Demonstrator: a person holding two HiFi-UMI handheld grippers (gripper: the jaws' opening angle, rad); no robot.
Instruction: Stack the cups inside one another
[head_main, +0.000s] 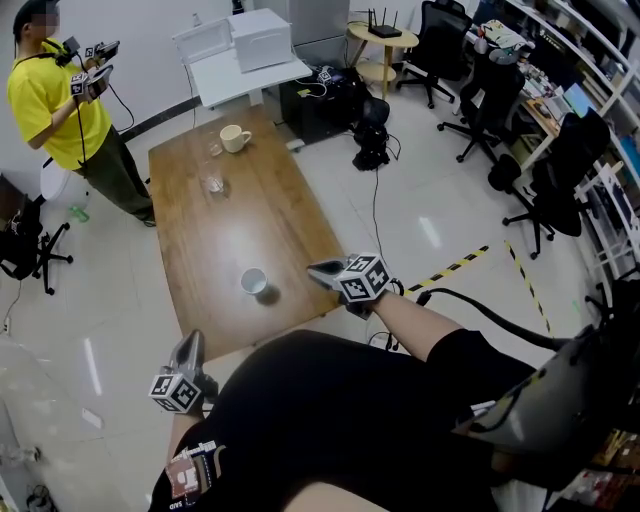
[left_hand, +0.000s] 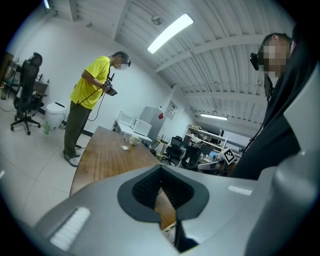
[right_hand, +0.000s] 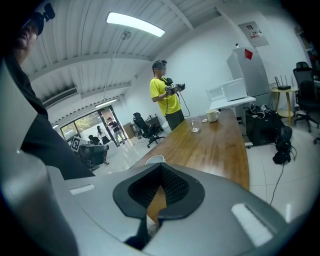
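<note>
The right tool (right_hand: 161, 167) hides all but the rim of the white cup (right_hand: 155, 159); far glasses (head_main: 213, 183) are indistinct.

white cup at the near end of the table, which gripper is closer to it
Right. The right gripper is just right of the white cup, by the table edge; the left gripper is farther off, beyond the near end.

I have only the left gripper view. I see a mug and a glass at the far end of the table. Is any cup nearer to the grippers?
Observer: Yes. A white cup stands upright near the table's near edge.
Operator: Is the right gripper holding something?
Observer: No. The right gripper is shut on nothing, and in the head view it is just right of that cup.
</note>
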